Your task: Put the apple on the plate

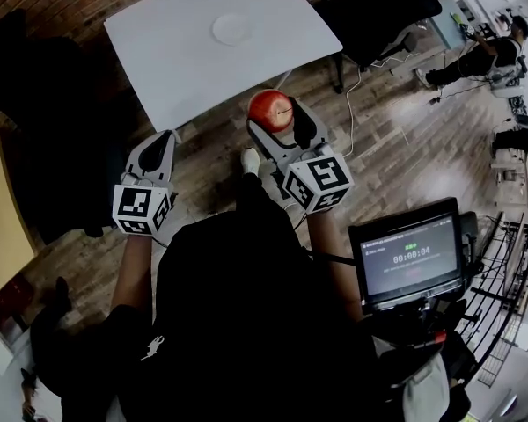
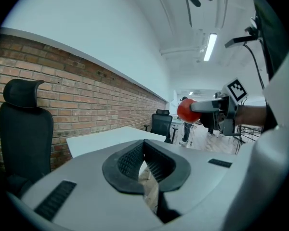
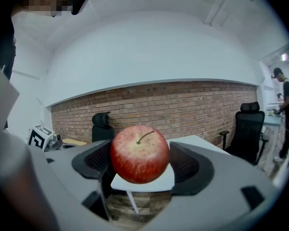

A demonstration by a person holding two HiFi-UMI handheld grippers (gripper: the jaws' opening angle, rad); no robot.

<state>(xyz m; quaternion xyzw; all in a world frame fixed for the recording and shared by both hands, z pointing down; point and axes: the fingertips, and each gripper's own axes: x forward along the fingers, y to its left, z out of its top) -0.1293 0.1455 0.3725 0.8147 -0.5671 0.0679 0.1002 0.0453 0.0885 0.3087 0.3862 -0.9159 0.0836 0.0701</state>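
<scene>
A red apple point(image 1: 269, 109) sits between the jaws of my right gripper point(image 1: 282, 120), which is shut on it, held in the air just off the near edge of the white table point(image 1: 185, 55). In the right gripper view the apple point(image 3: 139, 154) stands stem up between the dark pads point(image 3: 185, 165), with the table corner point(image 3: 156, 181) beyond it. A white plate point(image 1: 231, 29) lies near the table's far side. My left gripper point(image 1: 161, 143) hangs lower left of the table, shut and empty point(image 2: 144, 153). The left gripper view also shows the apple point(image 2: 187, 110).
Black office chairs stand around the table point(image 1: 383, 16) point(image 2: 24, 129). A monitor on a stand point(image 1: 409, 253) is close at my right. A person point(image 1: 488, 55) sits far off at the upper right. Cables point(image 1: 370, 64) lie on the wooden floor. A brick wall point(image 3: 183, 105) runs behind the table.
</scene>
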